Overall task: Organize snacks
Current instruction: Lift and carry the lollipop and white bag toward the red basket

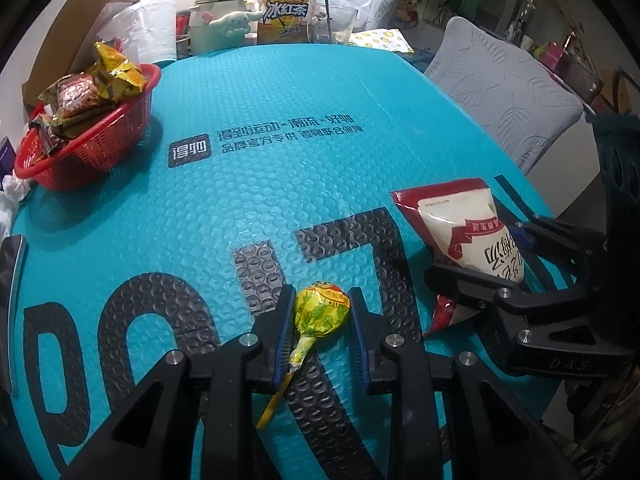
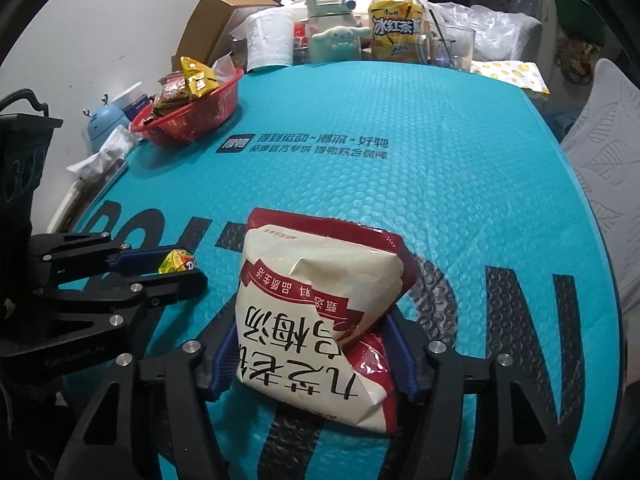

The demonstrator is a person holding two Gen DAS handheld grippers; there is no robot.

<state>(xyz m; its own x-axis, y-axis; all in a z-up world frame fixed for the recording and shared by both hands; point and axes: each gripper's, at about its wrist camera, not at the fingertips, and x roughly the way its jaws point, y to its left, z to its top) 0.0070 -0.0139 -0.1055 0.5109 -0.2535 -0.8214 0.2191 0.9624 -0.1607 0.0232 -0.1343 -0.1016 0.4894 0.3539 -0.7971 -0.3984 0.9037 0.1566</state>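
A yellow-green lollipop lies on the teal bubble mat, its head between the fingers of my left gripper. The jaws stand open on either side of it, with gaps showing. My right gripper is shut on a white and red snack bag, which it pinches near its lower end. The bag and the right gripper also show in the left wrist view. A red basket with several snack packets stands at the mat's far left; it also shows in the right wrist view.
At the table's far edge stand a paper roll, a green kettle with a plush figure, an iced tea bottle and a glass mug. A cardboard box is behind the basket. A grey cushioned chair is on the right.
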